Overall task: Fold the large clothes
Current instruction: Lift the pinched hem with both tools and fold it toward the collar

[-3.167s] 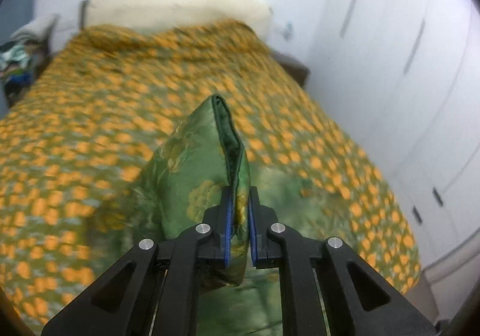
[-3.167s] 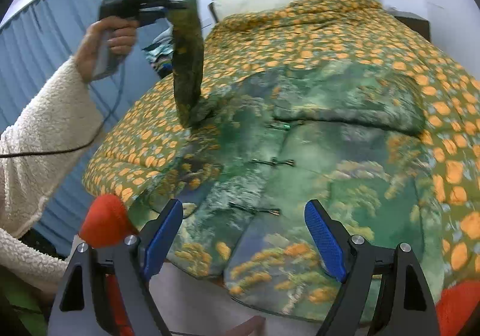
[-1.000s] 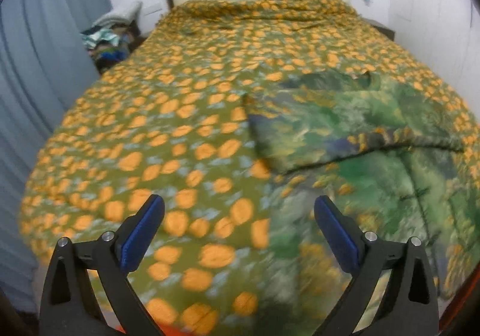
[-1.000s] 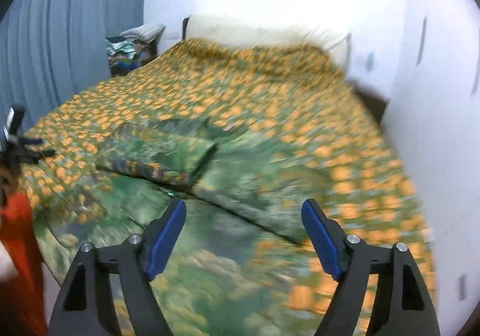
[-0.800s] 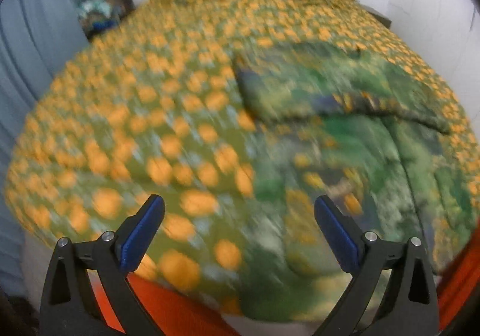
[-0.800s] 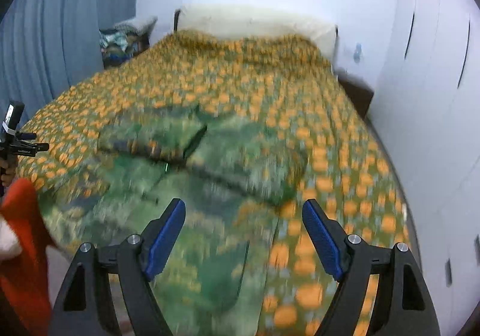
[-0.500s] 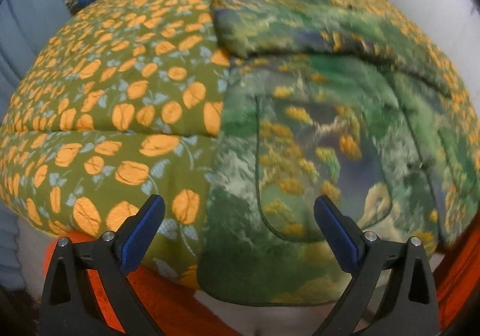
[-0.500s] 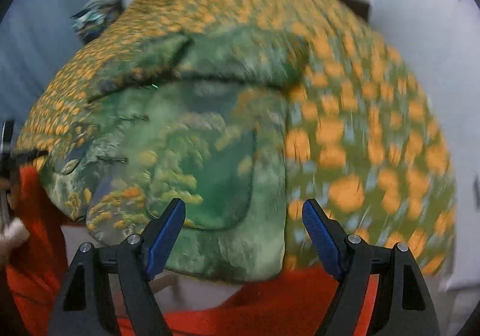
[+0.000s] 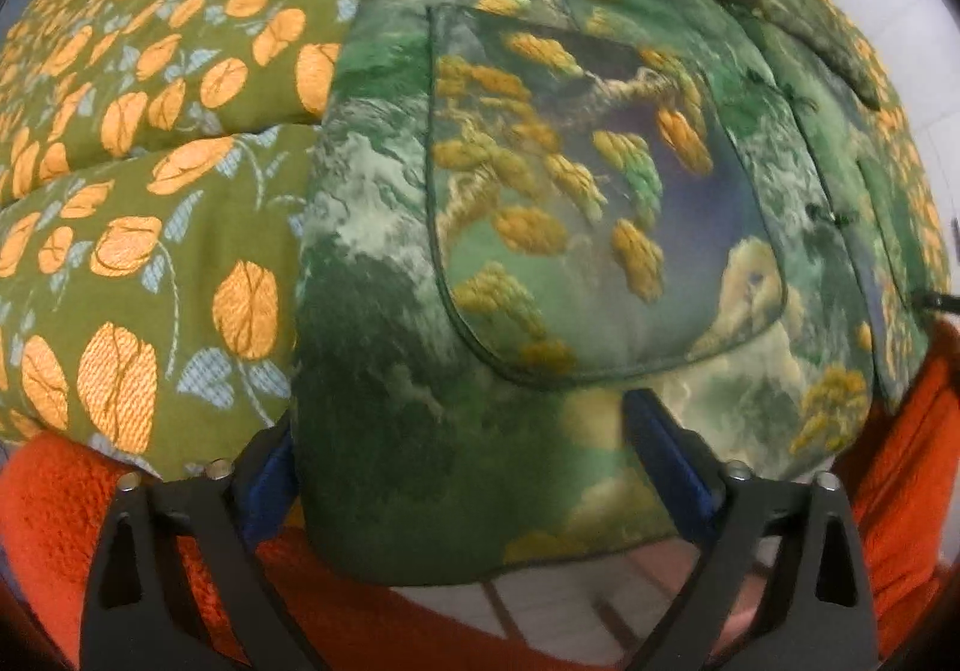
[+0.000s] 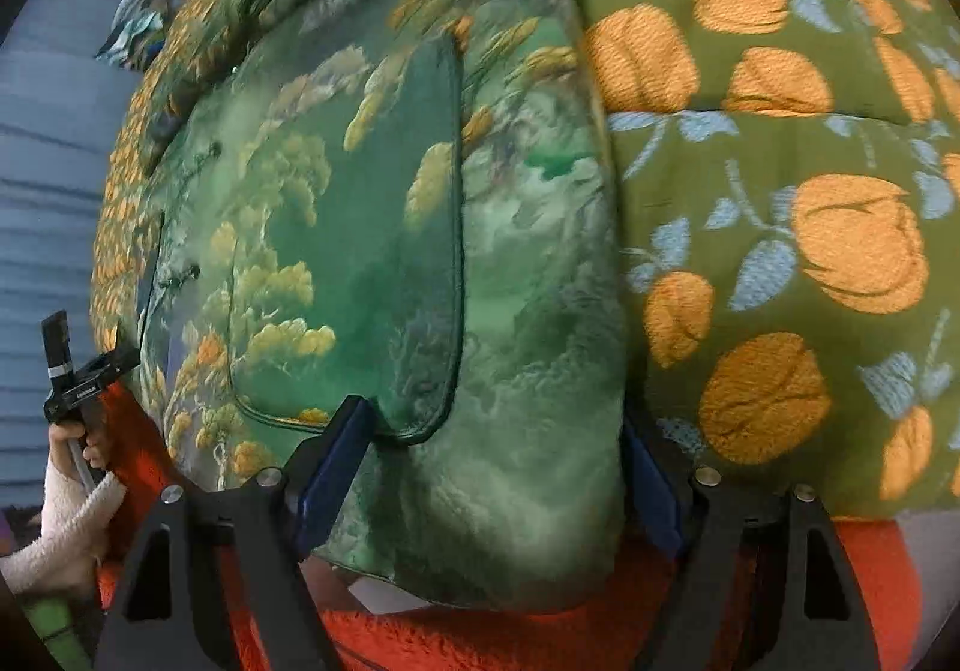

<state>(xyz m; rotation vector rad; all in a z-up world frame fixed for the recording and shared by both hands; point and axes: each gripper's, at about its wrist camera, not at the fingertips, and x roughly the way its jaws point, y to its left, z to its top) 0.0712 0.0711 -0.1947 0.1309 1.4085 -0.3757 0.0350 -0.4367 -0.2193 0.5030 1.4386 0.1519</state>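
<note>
A padded green jacket (image 9: pixel 540 179) with a yellow tree print lies front up on the bed, its sleeves folded across the top and its hem hanging over the near bed edge. It also fills the right wrist view (image 10: pixel 372 227). My left gripper (image 9: pixel 474 467) is open, its jaws straddling the hem's left corner. My right gripper (image 10: pixel 492 467) is open, its jaws straddling the hem's right corner. The blue pads (image 10: pixel 336 467) sit against the fabric. The left gripper (image 10: pixel 90 371) shows at the far left of the right wrist view.
The jacket lies on a green bedspread with orange flowers (image 9: pixel 132 143), also in the right wrist view (image 10: pixel 780 191). An orange blanket (image 9: pixel 60 503) runs along the bed's near edge. A blue curtain (image 10: pixel 42 179) hangs at the left.
Both grippers have dropped from high above the bed down to the jacket's hem and now bracket its two bottom corners. Earlier the left gripper let go of a sleeve.
</note>
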